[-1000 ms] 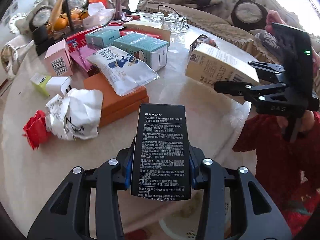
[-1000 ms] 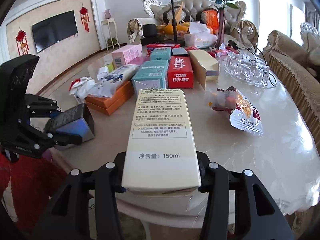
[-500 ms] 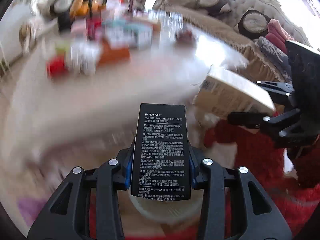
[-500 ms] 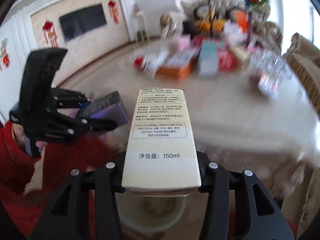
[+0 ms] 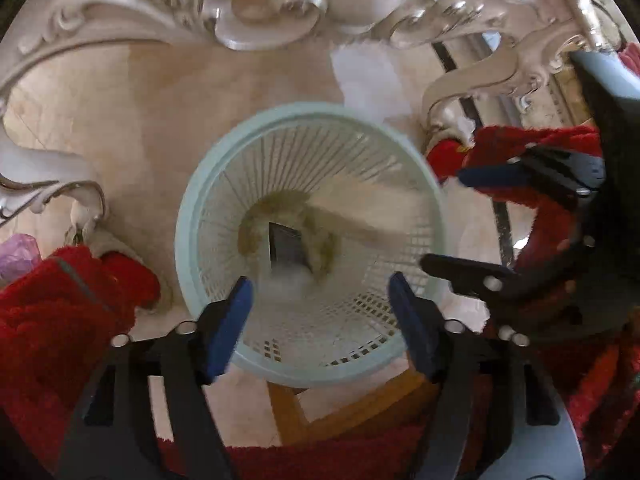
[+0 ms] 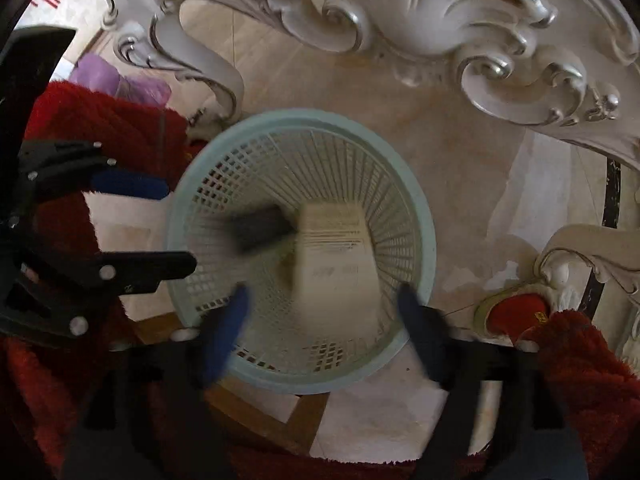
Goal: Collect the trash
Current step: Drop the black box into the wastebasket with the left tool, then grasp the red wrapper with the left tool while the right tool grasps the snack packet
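A pale green plastic basket (image 5: 188, 220) (image 6: 426, 240) stands on the floor straight below both grippers. My left gripper (image 5: 320, 304) (image 6: 164, 224) points down over it, its jaws opening with nothing between the blue pads. The black box (image 5: 288, 248) (image 6: 260, 228) it carried is loose inside the basket. My right gripper (image 6: 324, 304) (image 5: 476, 224) hangs beside the left one, its jaws also opening and empty. The cream carton (image 6: 336, 256) (image 5: 360, 216) is blurred and free inside the basket.
Carved white table legs (image 5: 256, 12) (image 6: 400, 20) curve around the basket on a marble floor (image 5: 132, 112). A person's red fluffy clothing (image 5: 60, 312) (image 6: 100, 128) flanks it. A wooden frame (image 5: 288, 408) lies under the basket's near rim. A purple bag (image 6: 100, 76) sits at the left.
Both grippers came down from table height and tipped to face the floor basket. Each let go of its box, and the jaws have spread apart.
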Motion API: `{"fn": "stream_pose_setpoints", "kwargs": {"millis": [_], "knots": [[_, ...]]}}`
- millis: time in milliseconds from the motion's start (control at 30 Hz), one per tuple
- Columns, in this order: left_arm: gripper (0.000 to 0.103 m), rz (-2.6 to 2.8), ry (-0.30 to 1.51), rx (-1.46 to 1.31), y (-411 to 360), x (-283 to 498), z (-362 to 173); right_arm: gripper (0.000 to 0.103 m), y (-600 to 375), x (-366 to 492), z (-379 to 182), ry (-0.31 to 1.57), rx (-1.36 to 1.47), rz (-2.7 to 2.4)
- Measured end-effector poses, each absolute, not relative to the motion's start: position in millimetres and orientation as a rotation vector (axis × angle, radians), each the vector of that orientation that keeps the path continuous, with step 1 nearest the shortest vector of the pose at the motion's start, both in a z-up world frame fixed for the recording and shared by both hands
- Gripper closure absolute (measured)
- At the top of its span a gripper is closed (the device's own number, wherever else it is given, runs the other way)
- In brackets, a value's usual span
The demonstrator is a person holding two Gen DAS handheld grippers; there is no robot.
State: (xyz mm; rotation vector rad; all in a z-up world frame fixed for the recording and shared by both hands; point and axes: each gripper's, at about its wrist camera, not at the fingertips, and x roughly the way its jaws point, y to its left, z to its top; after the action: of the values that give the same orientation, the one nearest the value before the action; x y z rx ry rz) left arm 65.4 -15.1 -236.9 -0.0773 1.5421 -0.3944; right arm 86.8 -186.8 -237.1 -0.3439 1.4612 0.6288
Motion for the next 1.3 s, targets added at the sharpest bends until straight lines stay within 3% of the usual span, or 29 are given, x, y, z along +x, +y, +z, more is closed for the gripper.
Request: {"fn": "stream_pose_setpoints", "kwargs": {"millis": [133,333,533,667,767,967,1300], "knots": [[0.029,-0.360,1.513,-0.096,-8,63,-233,0.027,-199,86,-225,1.431,-0.299,0.603],[0.029,-0.255,1.254,-0.084,13,48,-170,0.027,-220,73,-179,1.288,-0.279,0.562],[0.029,-0.194,1.048,-0.172,55,49,-92,0.027,-256,70,-83,0.928,-0.147,0.527],[0.029,-0.107,0.906,-0.075,75,79,-45,0.027,-302,110,-17,0.642,-0.042,0.367],[0.029,-0.006,0.799,-0.013,92,119,-20,0.027,-322,163,-4,0.624,-0.011,0.252],[0.029,0.017,0.810,-0.157,121,205,-13,0.027,-327,245,-14,0.688,-0.058,0.196],[0.029,0.017,0.871,-0.188,133,253,-31,0.027,-313,276,-24,0.739,-0.237,0.233]]}}
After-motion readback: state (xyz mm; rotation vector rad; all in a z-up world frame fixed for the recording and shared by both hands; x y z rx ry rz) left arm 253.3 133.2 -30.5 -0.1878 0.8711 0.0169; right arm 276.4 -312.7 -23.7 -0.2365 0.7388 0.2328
